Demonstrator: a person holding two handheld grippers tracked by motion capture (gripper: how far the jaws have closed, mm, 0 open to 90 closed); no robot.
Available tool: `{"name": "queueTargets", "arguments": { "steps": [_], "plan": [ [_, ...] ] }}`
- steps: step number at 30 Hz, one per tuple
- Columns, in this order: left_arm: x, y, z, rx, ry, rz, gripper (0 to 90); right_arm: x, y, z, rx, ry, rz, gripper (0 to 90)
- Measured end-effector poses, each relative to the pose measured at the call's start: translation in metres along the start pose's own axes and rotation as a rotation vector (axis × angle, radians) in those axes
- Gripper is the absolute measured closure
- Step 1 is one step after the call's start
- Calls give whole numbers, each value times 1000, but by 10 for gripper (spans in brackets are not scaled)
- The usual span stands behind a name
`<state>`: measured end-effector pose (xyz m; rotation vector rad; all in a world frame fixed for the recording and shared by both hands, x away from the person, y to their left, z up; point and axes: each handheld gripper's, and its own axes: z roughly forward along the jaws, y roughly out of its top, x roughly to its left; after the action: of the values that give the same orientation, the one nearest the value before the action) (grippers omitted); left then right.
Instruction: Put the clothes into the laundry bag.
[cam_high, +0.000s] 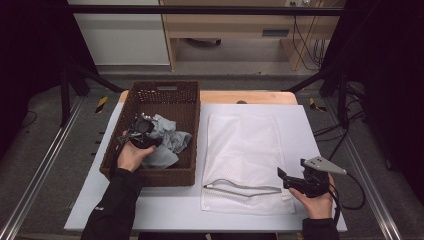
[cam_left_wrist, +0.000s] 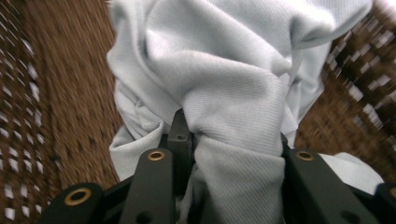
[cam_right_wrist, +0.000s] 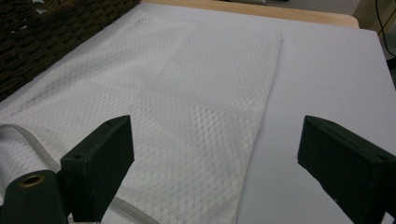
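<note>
A: Pale grey cloth (cam_left_wrist: 224, 93) is bunched between the jaws of the left tongs (cam_left_wrist: 233, 140), which are clamped on it down inside the wicker basket (cam_high: 187, 100).

B: I'd lift straight up until the cloth clears the rim, so no fold snags the weave.

A: The right tongs (cam_right_wrist: 215, 158) hang wide open with nothing in them, low over the near end of the white mesh bag (cam_right_wrist: 187, 93).

B: They could hold the zipper mouth (cam_high: 245, 190) open. The bag lies flat on the counter (cam_high: 310, 130) beside the basket; what it contains I can't tell.
</note>
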<state>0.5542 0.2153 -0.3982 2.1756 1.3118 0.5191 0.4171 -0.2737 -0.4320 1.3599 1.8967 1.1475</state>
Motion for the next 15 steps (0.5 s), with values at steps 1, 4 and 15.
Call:
{"name": "queueTargets", "arguments": {
  "steps": [1, 4, 15],
  "plan": [
    [0, 0, 0, 0, 0, 0, 662, 0, 0, 0, 0, 0, 0, 111],
    [1, 2, -20, -131, -5, 9, 670, -1, 0, 0, 0, -5, 3, 112],
    [6, 9, -87, -435, -33, -33, 680, -2, 1, -2, -8, -3, 2, 117]
  ]
}}
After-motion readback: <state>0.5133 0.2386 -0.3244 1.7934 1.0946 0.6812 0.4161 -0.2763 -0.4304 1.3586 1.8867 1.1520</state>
